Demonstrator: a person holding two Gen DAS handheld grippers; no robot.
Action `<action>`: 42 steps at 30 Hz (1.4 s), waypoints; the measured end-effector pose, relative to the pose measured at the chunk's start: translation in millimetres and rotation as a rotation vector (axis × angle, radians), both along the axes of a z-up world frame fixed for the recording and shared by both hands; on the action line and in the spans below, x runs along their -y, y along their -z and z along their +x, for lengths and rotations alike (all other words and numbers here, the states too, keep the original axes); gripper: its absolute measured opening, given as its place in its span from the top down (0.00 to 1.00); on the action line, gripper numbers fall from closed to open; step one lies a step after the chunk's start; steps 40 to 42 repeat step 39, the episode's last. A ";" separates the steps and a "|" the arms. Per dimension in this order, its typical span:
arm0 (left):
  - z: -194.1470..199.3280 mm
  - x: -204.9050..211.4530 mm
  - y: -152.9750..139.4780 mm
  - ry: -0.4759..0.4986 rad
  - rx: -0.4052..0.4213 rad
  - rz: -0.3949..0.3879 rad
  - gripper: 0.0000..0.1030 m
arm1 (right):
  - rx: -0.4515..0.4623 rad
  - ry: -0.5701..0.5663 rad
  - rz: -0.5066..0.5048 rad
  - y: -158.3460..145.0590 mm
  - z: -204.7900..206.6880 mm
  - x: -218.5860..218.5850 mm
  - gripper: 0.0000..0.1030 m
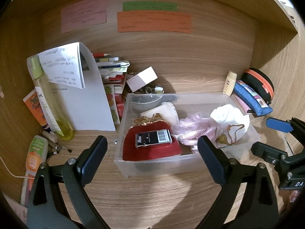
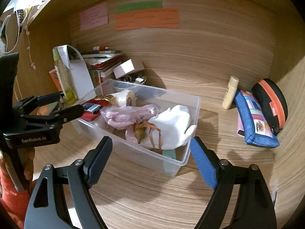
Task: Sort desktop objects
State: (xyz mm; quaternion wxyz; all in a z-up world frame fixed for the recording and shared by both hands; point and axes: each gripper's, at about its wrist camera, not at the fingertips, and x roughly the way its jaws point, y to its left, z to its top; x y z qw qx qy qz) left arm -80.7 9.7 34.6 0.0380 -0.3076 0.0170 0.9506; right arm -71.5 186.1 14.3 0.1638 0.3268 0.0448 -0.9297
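Both sets of jaws stand spread with nothing between them: the left gripper point(image 1: 152, 148) hovers before the clear plastic bin point(image 1: 152, 164), the right gripper point(image 2: 150, 152) before that bin's other near corner, each tilted downward. Inside the bin lie a red velvet pouch point(image 1: 152, 150) topped by a dark staple box point(image 1: 153, 139), a pink cord bundle point(image 1: 192, 131) and a white cloth point(image 2: 171, 124). Around them, the light wood-grain desk point(image 2: 152, 190) is walled by wooden panels bearing pink, green and orange paper notes point(image 1: 154, 22). A blue fabric pencil case point(image 2: 253, 122) leans by the right wall.
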 end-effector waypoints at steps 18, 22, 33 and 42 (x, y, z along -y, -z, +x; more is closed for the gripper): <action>2.3 -7.3 3.5 0.025 0.016 -0.019 0.04 | -0.003 -0.008 -0.005 -2.0 1.7 0.7 0.21; 2.4 -6.9 3.7 0.021 0.018 -0.014 0.04 | -0.002 -0.008 -0.010 -2.3 1.5 -1.2 0.21; 3.1 -7.3 4.4 0.038 0.020 -0.001 0.03 | 0.001 -0.006 -0.011 -1.0 0.7 -3.9 0.21; 5.9 -11.6 2.6 0.048 0.013 0.000 0.03 | 0.004 -0.001 -0.009 -0.5 0.2 -5.2 0.21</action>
